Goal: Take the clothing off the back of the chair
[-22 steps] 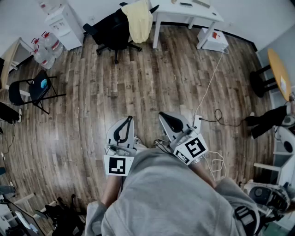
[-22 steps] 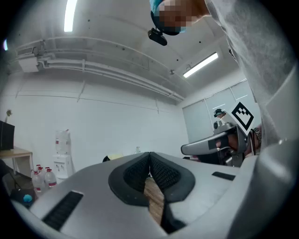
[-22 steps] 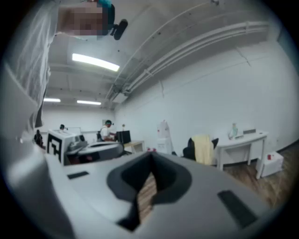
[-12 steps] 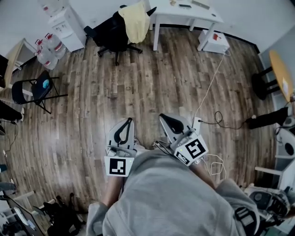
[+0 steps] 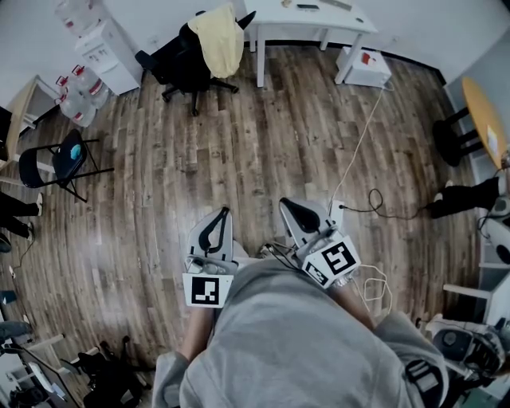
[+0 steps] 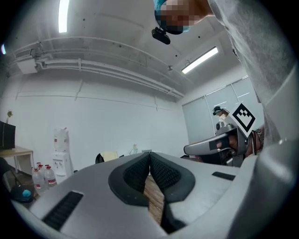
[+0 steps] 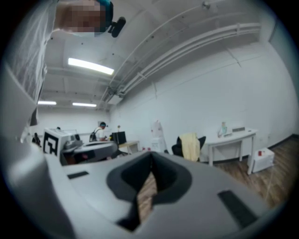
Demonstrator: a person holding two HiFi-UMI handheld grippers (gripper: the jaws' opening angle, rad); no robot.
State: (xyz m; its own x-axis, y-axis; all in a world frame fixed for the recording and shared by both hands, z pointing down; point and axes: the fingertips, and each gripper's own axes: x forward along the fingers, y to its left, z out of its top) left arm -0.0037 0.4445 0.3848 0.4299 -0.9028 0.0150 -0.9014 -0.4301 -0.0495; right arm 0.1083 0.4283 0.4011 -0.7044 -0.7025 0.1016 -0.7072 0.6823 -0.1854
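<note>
Since the earlier frames, the black swivel office chair (image 5: 177, 65) and the pale yellow garment (image 5: 217, 40) draped over its back have been carried slightly leftward in the head view. The left hand-held gripper (image 5: 222, 216) and the right hand-held gripper (image 5: 285, 205) are held side by side in front of the person's grey sweatshirt (image 5: 295, 343). Each gripper's jaws are pressed together at the tips, with nothing pinched. The brown wooden plank floor (image 5: 263, 135) is seen beyond them. The garment is found far off at 11 o'clock, and a white desk (image 5: 307, 16) at 12 o'clock, beside the chair.
</note>
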